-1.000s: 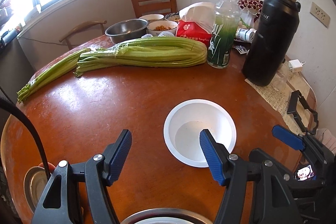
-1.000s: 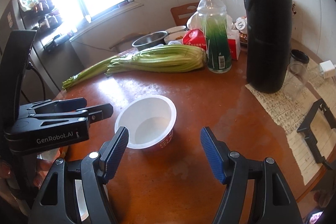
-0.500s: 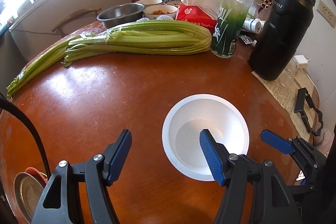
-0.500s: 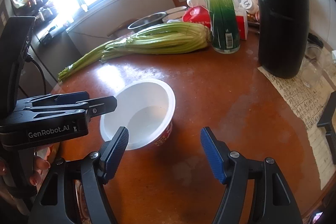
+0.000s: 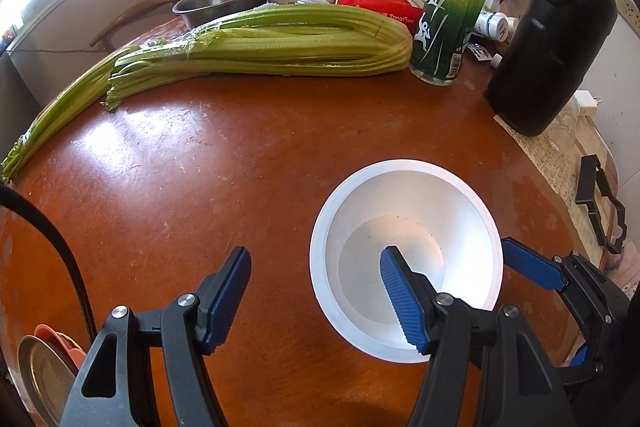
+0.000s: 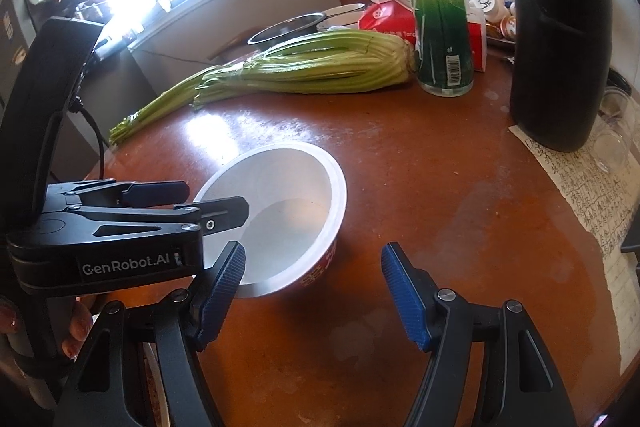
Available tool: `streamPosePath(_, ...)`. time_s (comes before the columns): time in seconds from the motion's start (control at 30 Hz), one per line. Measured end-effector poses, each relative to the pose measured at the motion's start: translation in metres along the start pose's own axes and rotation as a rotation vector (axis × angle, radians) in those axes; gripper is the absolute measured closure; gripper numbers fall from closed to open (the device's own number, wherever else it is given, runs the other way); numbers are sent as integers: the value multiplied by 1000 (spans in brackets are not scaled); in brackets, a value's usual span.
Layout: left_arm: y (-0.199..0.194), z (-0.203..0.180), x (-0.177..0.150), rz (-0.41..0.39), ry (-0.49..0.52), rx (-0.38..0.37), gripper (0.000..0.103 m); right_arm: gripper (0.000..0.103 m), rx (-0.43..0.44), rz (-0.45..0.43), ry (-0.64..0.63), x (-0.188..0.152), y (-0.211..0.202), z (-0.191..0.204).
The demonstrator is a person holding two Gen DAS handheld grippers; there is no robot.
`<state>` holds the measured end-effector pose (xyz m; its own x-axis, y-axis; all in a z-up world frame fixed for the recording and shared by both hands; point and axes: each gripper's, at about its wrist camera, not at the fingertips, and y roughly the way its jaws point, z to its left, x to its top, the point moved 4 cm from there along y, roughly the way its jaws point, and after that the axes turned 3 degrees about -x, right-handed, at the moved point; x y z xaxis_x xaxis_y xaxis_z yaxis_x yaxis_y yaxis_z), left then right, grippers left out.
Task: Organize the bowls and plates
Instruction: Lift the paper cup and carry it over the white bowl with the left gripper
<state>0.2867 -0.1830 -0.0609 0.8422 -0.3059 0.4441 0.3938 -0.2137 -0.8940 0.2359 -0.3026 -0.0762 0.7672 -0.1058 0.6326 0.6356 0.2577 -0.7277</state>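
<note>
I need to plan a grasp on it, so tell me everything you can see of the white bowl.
The white disposable paper bowl stands upright and empty on the round brown wooden table; a few dark specks dot its bottom. Its outer wall is red with print and its rim is rolled. The open left gripper straddles the near rim, one finger inside. The open right gripper is close beside it.

The left wrist view looks steeply down from close above the near edge of the desk (image 5: 240,155), past its own left tongs (image 5: 316,291). The right wrist view sits lower, facing across the desk toward the far edge and window. Both share the white bowl (image 5: 404,195) (image 6: 296,179), celery (image 5: 280,43) (image 6: 320,67), green bottle (image 5: 448,19) (image 6: 442,27) and black flask (image 5: 552,39) (image 6: 560,39).
</note>
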Motion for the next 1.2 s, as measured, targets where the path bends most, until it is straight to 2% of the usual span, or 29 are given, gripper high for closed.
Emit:
streamPosePath(0.1,4,0,1,7,-1,-11,36,40,-2,-3,-21,2,1,3)
streamPosePath(0.33,9,3,0,22,2,-9,37,48,6,-8,-40,3,4,5)
streamPosePath(0.83,11,-1,-2,25,11,-47,50,49,36,-9,-40,3,7,7)
streamPosePath(1.0,11,-4,-2,27,16,-82,60,51,34,-6,-50,3,8,9)
streamPosePath(1.2,6,-9,-4,12,32,-108,61,54,34,-4,-54,3,7,10)
